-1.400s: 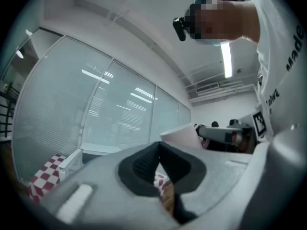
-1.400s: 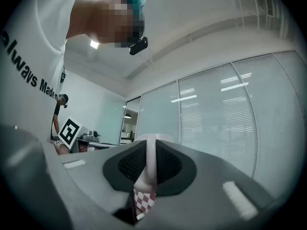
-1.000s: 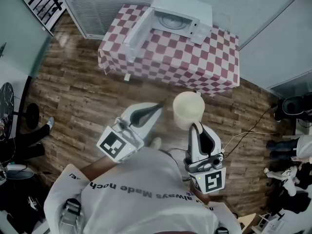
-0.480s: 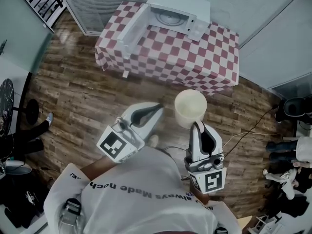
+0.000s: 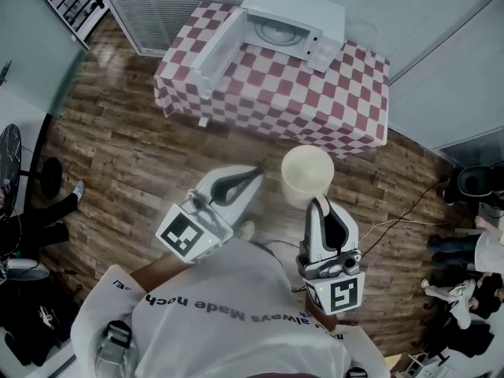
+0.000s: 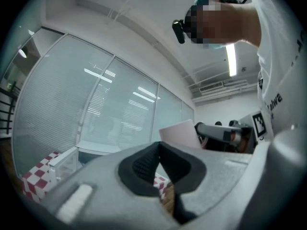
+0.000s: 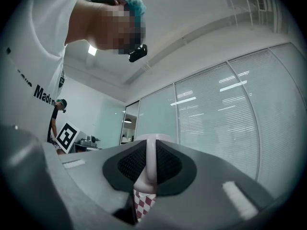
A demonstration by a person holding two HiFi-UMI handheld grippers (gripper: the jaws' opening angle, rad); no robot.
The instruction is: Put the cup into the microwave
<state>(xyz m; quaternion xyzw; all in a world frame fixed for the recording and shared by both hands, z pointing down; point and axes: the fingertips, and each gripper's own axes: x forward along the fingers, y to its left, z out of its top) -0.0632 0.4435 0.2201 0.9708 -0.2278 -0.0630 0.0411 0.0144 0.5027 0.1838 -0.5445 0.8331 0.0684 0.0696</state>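
In the head view a cream cup (image 5: pixel 307 173) hangs upright over the wooden floor, in front of the checkered table (image 5: pixel 315 105). My right gripper (image 5: pixel 317 205) is shut on the cup's near wall. The cup's pale wall (image 7: pixel 150 163) sits pinched between the black pads in the right gripper view. My left gripper (image 5: pixel 253 172) is shut with nothing in it, just left of the cup. The left gripper view shows the cup (image 6: pixel 180 132) beyond its pads. A white microwave (image 5: pixel 290 24) stands at the table's far edge with its door (image 5: pixel 216 47) swung open to the left.
A cable (image 5: pixel 394 220) trails over the floor to my right. People's feet (image 5: pixel 453 246) show at the right edge and a person's shoe (image 5: pixel 76 191) at the left. A black round stand (image 5: pixel 49 181) is at the left. Glass walls with blinds stand behind the table.
Both grippers and the cup keep the same pose. The table and microwave have only drifted slightly in the head view.
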